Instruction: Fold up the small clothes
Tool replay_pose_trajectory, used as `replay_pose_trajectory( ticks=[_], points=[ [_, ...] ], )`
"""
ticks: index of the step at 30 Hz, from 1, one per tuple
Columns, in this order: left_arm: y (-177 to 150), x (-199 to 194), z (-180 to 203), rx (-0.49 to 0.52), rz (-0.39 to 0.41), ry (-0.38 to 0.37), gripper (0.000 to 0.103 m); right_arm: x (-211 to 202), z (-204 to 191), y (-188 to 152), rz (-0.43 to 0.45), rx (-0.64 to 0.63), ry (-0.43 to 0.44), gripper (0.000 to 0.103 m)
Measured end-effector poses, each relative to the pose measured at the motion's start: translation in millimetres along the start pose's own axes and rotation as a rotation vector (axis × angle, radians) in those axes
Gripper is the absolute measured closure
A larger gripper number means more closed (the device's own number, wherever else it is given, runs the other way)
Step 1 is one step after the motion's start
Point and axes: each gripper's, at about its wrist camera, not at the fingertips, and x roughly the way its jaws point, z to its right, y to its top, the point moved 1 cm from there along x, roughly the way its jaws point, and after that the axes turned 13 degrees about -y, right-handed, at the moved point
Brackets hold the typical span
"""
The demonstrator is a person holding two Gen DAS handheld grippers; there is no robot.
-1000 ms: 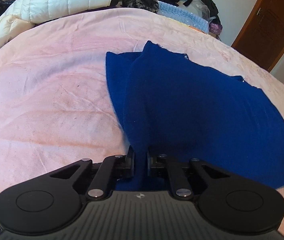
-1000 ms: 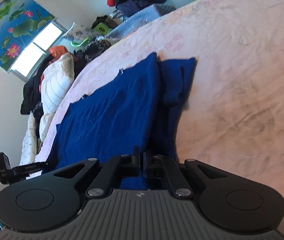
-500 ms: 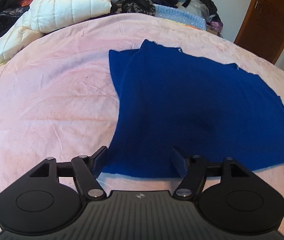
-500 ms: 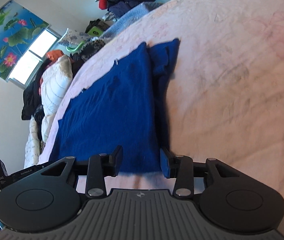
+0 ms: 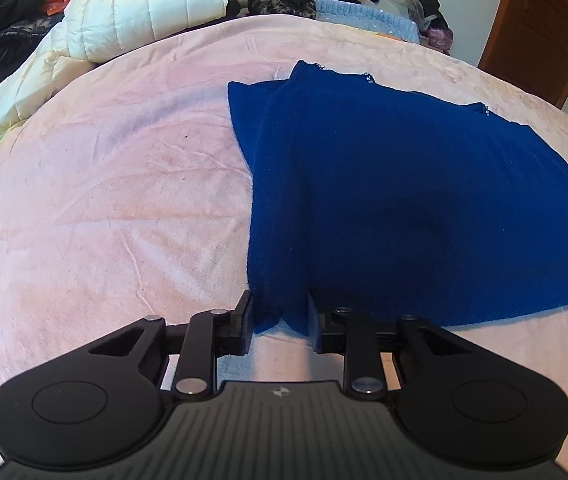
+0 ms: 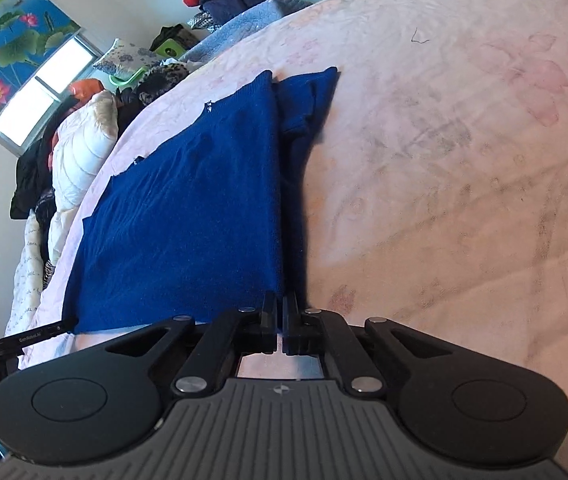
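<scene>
Both grippers at blue garment (image 5: 404,200) near hem: left (image 5: 279,322) closing on corner, right (image 6: 281,320) clamped.

Pink bedsheet (image 5: 95,184), white puffer jacket (image 5: 143,4), brown door (image 5: 544,28), lotus-print blind (image 6: 7,36)

**Layout on the bed**

Garment (image 5: 424,208) spread flat on bedspread (image 5: 103,200), right of centre in left wrist view. Sleeve (image 6: 308,108) folded alongside one edge. Pile of clothes (image 5: 143,4) behind, at far edge. Door (image 5: 544,28) beyond, far right.
</scene>
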Motion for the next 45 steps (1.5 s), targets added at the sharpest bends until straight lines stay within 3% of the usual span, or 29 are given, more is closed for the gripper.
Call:
replay_pose_trajectory(
  ticks=[5,7,8,11,13,15,17,20,23,27,30,31,32,33,34,37,41,42,45],
  points=[
    [-0.8,-1.5,-2.7,-0.015,0.007,-0.012,0.076,-4.9,-7.2,5.0,-0.008,0.002,-0.018,0.070],
    [-1.0,-3.0,-5.2,-0.033,0.013,-0.020,0.075,-15.5,-15.5,11.3,0.038,0.004,-0.042,0.041],
    [-1.0,-4.7,-6.3,-0.044,0.016,-0.024,0.072,-21.5,-22.5,14.3,0.077,-0.011,-0.064,0.037],
    [-3.8,-20.1,-11.2,-0.116,0.057,0.007,0.037,-32.2,-52.4,21.9,0.159,-0.121,-0.077,0.034],
    [-8.9,-40.3,-17.6,-0.193,0.162,-0.038,0.028,-30.5,-72.1,27.3,0.165,-0.179,-0.065,0.023],
    [-15.3,-53.4,-27.9,-0.328,0.236,-0.107,0.022,-23.7,-91.2,34.9,0.179,-0.254,-0.065,0.022],
    [-22.8,-52.3,-36.9,-0.472,0.239,-0.148,0.022,-10.6,-107.1,45.6,0.191,-0.308,-0.091,0.022],
    [-35.3,-40.1,-41.3,-0.611,0.227,-0.182,0.022,19.3,-116.3,69.8,0.174,-0.308,-0.141,0.022],
    [-36.4,-31.7,-41.2,-0.665,0.257,-0.191,0.022,48.0,-122.4,90.3,0.177,-0.315,-0.213,0.023],
    [-26.9,-15.9,-47.4,-0.757,0.293,-0.257,0.015,75.1,-126.3,104.8,0.106,-0.293,-0.198,0.022],
    [-16.3,-9.6,-42.6,-0.720,0.289,-0.219,0.017,91.5,-116.1,107.1,0.067,-0.265,-0.205,0.024],
    [-14.4,-8.7,-39.1,-0.696,0.283,-0.193,0.023,90.8,-112.5,106.3,0.091,-0.260,-0.189,0.024],
    [-12.7,-7.0,-35.1,-0.662,0.261,-0.155,0.053,90.5,-109.2,106.9,0.097,-0.244,-0.181,0.025],
    [-12.3,-4.9,-33.1,-0.638,0.239,-0.134,0.067,89.6,-107.9,107.4,0.099,-0.229,-0.176,0.024],
    [-14.1,-5.4,-33.8,-0.640,0.243,-0.132,0.069,87.7,-109.2,107.2,0.100,-0.218,-0.182,0.023],
    [-21.3,-8.0,-43.8,-0.703,0.259,-0.182,0.069,76.6,-128.0,103.6,0.118,-0.219,-0.206,0.021],
    [-30.6,-8.6,-51.3,-0.797,0.318,-0.258,0.052,60.3,-177.6,97.5,0.133,-0.301,-0.080,0.017],
    [-30.5,-8.6,-49.6,-0.798,0.323,-0.262,0.046,59.7,-195.3,96.6,0.114,-0.331,-0.051,0.014],
    [-32.6,-7.9,-45.0,-0.832,0.324,-0.292,0.043,68.1,-253.8,90.6,0.023,-0.433,0.040,0.014]
  ],
)
